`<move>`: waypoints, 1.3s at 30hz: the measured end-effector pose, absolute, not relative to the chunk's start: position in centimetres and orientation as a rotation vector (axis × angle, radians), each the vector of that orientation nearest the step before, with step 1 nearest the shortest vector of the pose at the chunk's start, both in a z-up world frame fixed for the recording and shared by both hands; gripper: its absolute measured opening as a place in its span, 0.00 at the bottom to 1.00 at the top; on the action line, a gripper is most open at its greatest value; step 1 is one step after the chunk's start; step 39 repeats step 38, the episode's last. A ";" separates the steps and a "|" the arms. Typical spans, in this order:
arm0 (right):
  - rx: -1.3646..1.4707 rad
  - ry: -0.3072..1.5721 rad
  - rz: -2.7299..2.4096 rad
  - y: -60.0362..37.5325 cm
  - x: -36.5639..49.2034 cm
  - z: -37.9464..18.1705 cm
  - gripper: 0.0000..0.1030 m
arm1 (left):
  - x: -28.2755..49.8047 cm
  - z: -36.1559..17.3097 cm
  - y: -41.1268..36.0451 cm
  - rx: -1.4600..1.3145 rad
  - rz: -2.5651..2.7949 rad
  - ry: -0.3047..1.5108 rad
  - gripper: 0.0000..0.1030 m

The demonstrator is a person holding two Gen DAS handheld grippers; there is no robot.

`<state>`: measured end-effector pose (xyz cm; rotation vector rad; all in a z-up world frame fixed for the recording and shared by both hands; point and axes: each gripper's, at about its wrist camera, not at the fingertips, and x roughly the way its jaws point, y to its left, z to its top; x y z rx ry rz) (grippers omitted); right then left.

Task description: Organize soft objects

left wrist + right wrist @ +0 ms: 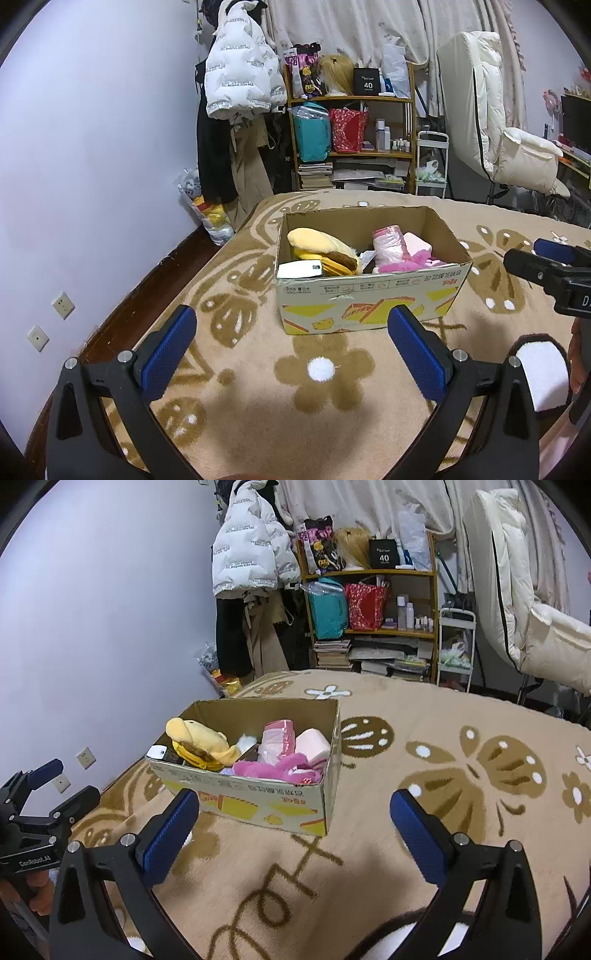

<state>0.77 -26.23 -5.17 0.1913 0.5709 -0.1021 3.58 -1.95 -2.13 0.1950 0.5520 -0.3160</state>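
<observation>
While both grippers hover over the patterned blanket, the left gripper and right gripper each stand spread wide, gripping nothing. Ahead, the cardboard box sits on the blanket, containing a yellow plush toy at its left and pink soft items at its right.

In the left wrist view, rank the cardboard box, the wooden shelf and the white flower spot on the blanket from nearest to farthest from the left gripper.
From the left gripper, open over the blanket:
1. White flower spot, on the blanket, between the fingers.
2. Cardboard box, just ahead, centre of the bed.
3. Wooden shelf, past the bed's far edge, against the curtain.
</observation>
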 end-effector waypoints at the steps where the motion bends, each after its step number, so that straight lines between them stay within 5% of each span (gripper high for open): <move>1: 0.192 0.567 -0.103 -26.3 0.6 -5.1 1.00 | 3.6 -2.2 -1.9 0.195 -0.316 0.555 0.99; 39: 0.187 0.570 -0.097 -26.5 0.6 -5.0 1.00 | 3.5 -2.6 -2.8 0.216 -0.334 0.568 0.99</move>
